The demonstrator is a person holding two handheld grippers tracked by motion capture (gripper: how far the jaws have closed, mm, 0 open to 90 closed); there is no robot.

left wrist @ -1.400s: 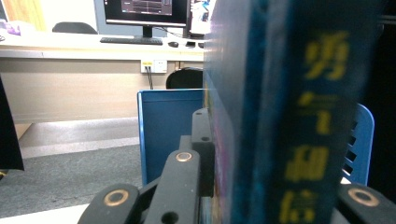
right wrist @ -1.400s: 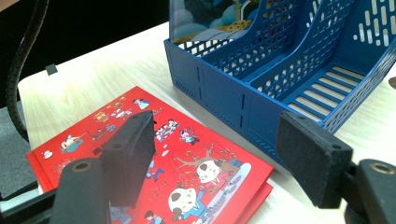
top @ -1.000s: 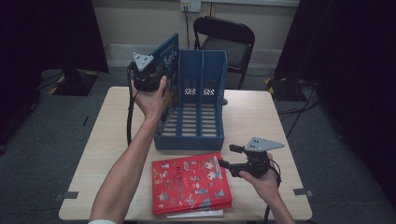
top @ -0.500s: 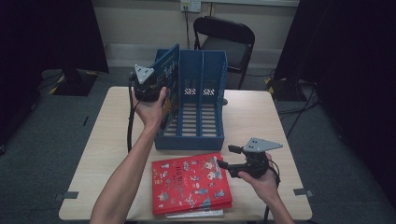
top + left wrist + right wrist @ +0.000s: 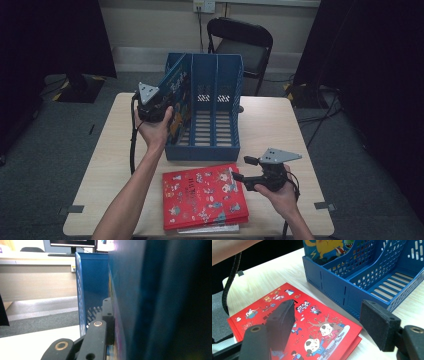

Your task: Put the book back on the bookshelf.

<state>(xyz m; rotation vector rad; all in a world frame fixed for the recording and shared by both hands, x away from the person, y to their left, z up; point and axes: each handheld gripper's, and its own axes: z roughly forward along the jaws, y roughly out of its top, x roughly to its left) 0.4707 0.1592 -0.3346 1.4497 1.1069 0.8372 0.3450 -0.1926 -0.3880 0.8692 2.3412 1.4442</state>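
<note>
The left gripper point(image 5: 159, 107) is clamped on a blue book point(image 5: 176, 95), its jaws pressed flat against the cover. In the left gripper view the book point(image 5: 150, 300) stands on edge right beside the jaws, with a perforated wall of the blue file rack point(image 5: 80, 295) just past it. From the high view the book is upright but tilted — it sits in the leftmost compartment of the rack point(image 5: 210, 150), leaning along the left wall, with the left hand point(image 5: 152, 131) below it at the rack's front left corner.

The right gripper point(image 5: 240, 179) rests low over the table point(image 5: 280, 125), jaws apart with nothing between them. Its pads point(image 5: 379, 325) frame the near corner of a red picture book point(image 5: 294, 322), which lies flat on the table just in front of the rack point(image 5: 362, 287). In the high view the red book point(image 5: 202, 195) sits on top of a thinner white one point(image 5: 210, 229) — the gripper tips reach its right edge.
</note>
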